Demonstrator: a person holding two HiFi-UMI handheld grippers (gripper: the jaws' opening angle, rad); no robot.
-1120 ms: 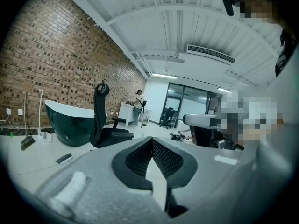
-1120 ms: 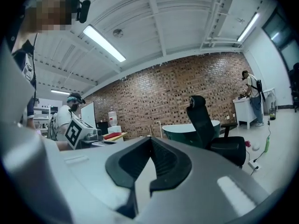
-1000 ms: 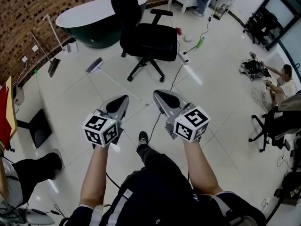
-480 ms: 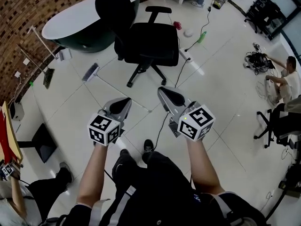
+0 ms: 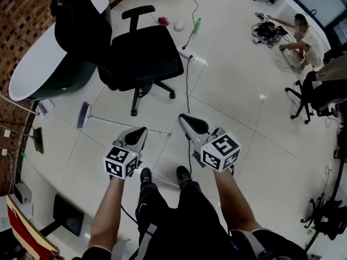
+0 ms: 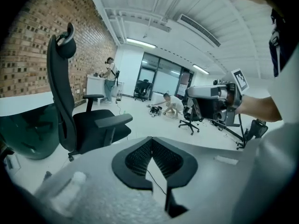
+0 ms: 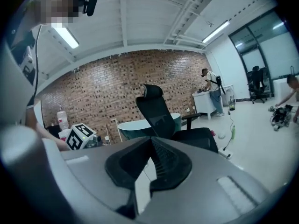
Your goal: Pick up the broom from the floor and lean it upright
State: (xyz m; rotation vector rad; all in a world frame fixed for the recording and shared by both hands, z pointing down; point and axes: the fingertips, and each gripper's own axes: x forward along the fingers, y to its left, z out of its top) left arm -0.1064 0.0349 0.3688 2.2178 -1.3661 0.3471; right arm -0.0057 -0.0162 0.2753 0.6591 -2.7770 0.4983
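The broom lies flat on the white tiled floor; its brush head (image 5: 83, 115) is at the left and its thin white handle (image 5: 116, 122) runs right toward the two grippers. My left gripper (image 5: 139, 132) hovers above the handle's right part, shut and empty, its pads meeting at the tip (image 6: 151, 140). Just past the handle's end, my right gripper (image 5: 187, 121) is also shut with nothing in it (image 7: 152, 140). Both are held well above the floor. The broom does not show in either gripper view.
A black office chair (image 5: 142, 56) stands just beyond the broom, with a dark green tub (image 5: 51, 69) to its left by the brick wall. A black cable (image 5: 188, 88) crosses the floor between the grippers. Another chair (image 5: 317, 88) and a crouching person (image 5: 297, 32) are at the right.
The person has walked forward, so the broom and chair lie nearer. Both grippers have moved forward and sunk lower, staying shut.
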